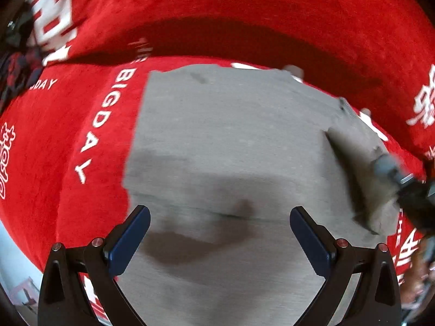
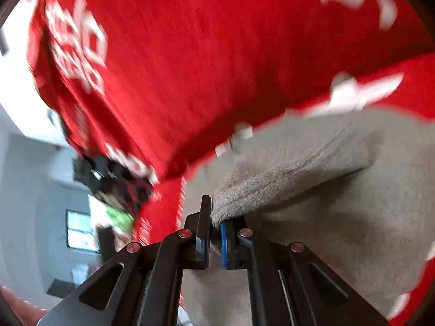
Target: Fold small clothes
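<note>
A grey garment (image 1: 225,135) lies flat on a red cloth with white lettering (image 1: 89,141). My left gripper (image 1: 218,233) is open and empty, hovering over the garment's near part. My right gripper (image 2: 215,233) is shut on a grey edge of the garment (image 2: 285,182), lifting it as a fold off the flat part (image 2: 353,231). In the left wrist view the right gripper (image 1: 391,168) shows at the right edge, holding the raised flap (image 1: 364,168).
The red cloth (image 2: 190,68) covers a seat and a raised back behind it. A dark heap of clothes (image 1: 16,65) lies at the far left. A room with a window (image 2: 78,233) shows beyond the cloth's edge.
</note>
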The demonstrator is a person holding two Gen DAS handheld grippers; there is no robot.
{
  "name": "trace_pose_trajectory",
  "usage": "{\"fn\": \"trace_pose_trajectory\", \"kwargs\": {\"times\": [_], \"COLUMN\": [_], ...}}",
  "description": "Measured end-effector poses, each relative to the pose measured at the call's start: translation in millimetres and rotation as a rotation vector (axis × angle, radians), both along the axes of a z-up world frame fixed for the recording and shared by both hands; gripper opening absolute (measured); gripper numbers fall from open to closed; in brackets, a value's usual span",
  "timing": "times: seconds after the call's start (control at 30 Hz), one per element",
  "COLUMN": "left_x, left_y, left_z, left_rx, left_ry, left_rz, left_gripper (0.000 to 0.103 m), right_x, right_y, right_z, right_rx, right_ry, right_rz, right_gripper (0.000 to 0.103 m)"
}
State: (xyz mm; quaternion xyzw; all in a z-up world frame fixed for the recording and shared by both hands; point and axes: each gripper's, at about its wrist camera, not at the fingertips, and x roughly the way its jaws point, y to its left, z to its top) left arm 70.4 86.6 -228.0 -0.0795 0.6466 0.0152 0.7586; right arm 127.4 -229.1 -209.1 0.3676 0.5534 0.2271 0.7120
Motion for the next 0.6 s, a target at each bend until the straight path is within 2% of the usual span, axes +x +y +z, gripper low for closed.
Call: {"fn": "trace_pose_trajectory", "kwargs": {"times": [0.07, 0.13, 0.2, 0.23, 0.3, 0.4, 0.47, 0.5, 0.6], "left_x": [1, -2, -3, -3, 0, 3, 5, 6, 6], "left_y": [10, 18, 27, 32, 38, 47, 57, 61, 74], "left_z": [-5, -3, -1, 0, 2, 3, 5, 6, 7], "left_rx": [-0.009, -0.021, -0.041, -0.053, -0.066, -0.073, -0.095, -0.099, -0.109], "left_ry": [0.005, 0.007, 0.001, -0.008, -0.018, -0.021, -0.032, -0.038, -0.054], "left_rz": [0.008, 0.013, 0.019, 0.022, 0.022, 0.031, 0.053, 0.062, 0.081], "left_gripper": [0.103, 0.103, 0.103, 0.103, 0.103, 0.103, 0.103, 0.103, 0.103], "right_x": [-2, -8, -16, -21, -24, -19, -7, -1, 15], "right_y": [23, 32, 31, 26, 17, -3, -5, -2, 48], "right_z": [-27, -47, -48, -41, -30, -25, -26, -24, -5], "right_rx": [-0.069, -0.136, -0.125, -0.131, -0.166, -0.170, -0.145, -0.147, -0.200], "right_ry": [0.085, 0.173, 0.183, 0.176, 0.152, 0.160, 0.161, 0.147, 0.027], "right_rz": [0.025, 0.020, -0.019, -0.055, -0.117, -0.246, -0.300, -0.290, -0.106], "right_gripper": [0.007, 0.014, 0.026, 0.038, 0.042, 0.041, 0.013, 0.008, 0.008]}}
